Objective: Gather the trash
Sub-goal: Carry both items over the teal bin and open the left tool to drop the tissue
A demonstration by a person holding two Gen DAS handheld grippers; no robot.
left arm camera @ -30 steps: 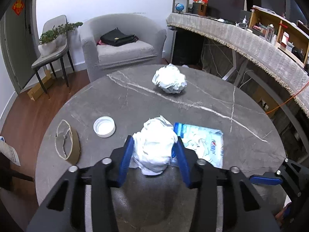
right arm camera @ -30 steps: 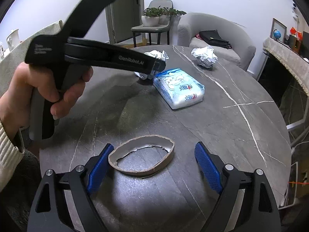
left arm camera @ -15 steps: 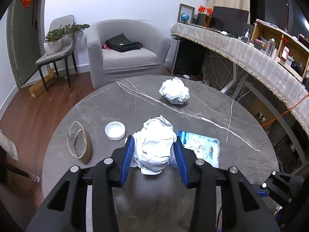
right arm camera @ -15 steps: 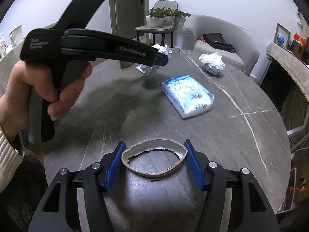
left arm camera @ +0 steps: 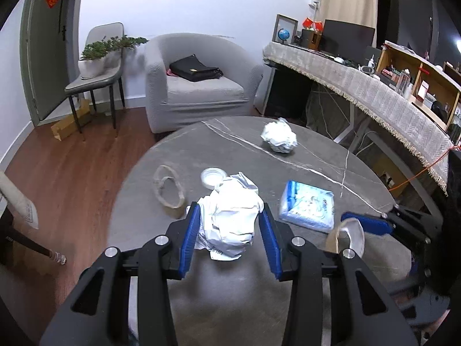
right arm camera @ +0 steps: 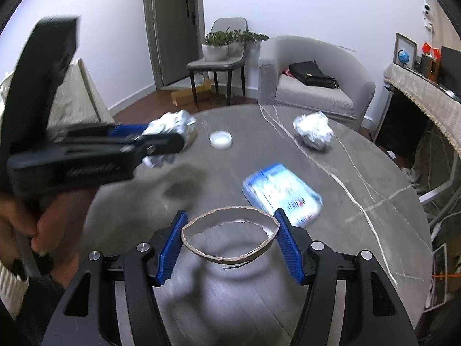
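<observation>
My left gripper (left arm camera: 229, 239) is shut on a crumpled white paper ball (left arm camera: 232, 219) and holds it above the round grey marble table (left arm camera: 201, 144); it also shows in the right wrist view (right arm camera: 170, 132). My right gripper (right arm camera: 230, 245) is shut on a flattened cardboard ring (right arm camera: 230, 235), lifted off the table. A second paper ball (left arm camera: 279, 139) lies at the table's far side. Another cardboard ring (left arm camera: 168, 190), a white lid (left arm camera: 212, 176) and a blue tissue pack (left arm camera: 308, 205) lie on the table.
A grey armchair (left arm camera: 196, 86) with a black bag stands beyond the table. A chair with a potted plant (left arm camera: 95, 63) stands at the left. A long counter (left arm camera: 374, 92) runs along the right. A chair back (right arm camera: 75, 101) is near the table's left.
Both grippers have risen off the table with their loads. The right gripper closed on the cardboard ring and lifted it. The left gripper carried the paper ball up and leftward.
</observation>
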